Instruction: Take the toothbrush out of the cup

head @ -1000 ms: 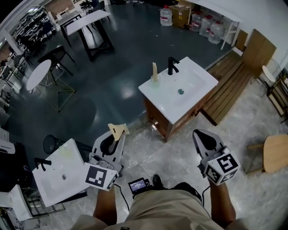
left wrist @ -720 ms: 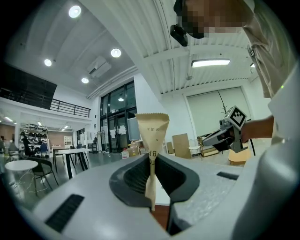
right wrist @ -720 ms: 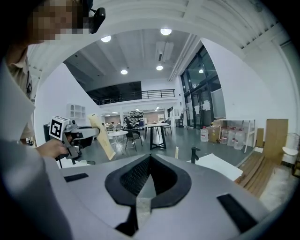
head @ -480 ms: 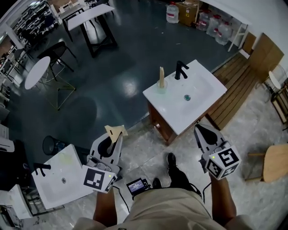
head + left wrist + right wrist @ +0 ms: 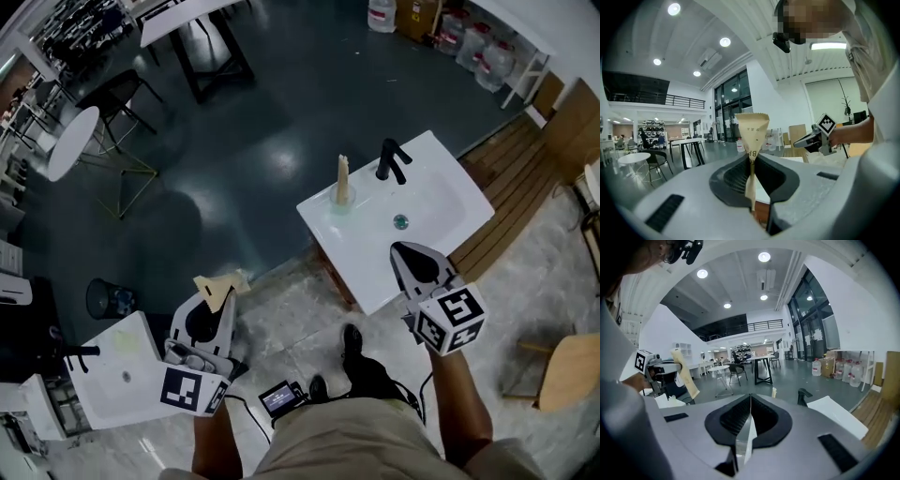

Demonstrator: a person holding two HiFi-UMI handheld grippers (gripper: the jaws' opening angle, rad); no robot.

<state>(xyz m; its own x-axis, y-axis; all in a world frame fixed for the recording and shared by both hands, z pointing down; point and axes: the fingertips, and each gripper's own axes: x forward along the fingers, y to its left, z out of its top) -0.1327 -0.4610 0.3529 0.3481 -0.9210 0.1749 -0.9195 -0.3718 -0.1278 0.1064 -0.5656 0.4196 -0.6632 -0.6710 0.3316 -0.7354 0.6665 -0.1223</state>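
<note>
Evidently walked up on the table [image 5: 358,251]: nearer and lower in the head view than a second back, with the front edge now overlapped by the right gripper [image 5: 405,255], previously well short of it. Means the approach close to done, but no reach begun. Carried along unchanged in the left gripper [image 5: 214,302]: a tan paper packet [image 5: 217,283], pinched between jaws closed nearly flat on it. Nothing in the right gripper, jaws pressed together and empty. Still waiting at the table's far left corner, near the black tap [image 5: 391,161] and well apart from both grippers: the cup [image 5: 340,201], with the toothbrush [image 5: 343,174] standing upright in it. Probably calls for opening the right gripper before any pick. Hard to make out much of the cup, pale against the white top. Cannot tell the toothbrush's head from its handle: only a pale upright sliver here, and a mere speck in the right gripper view. Packet's lower end lost between the jaws, print cut off.
</note>
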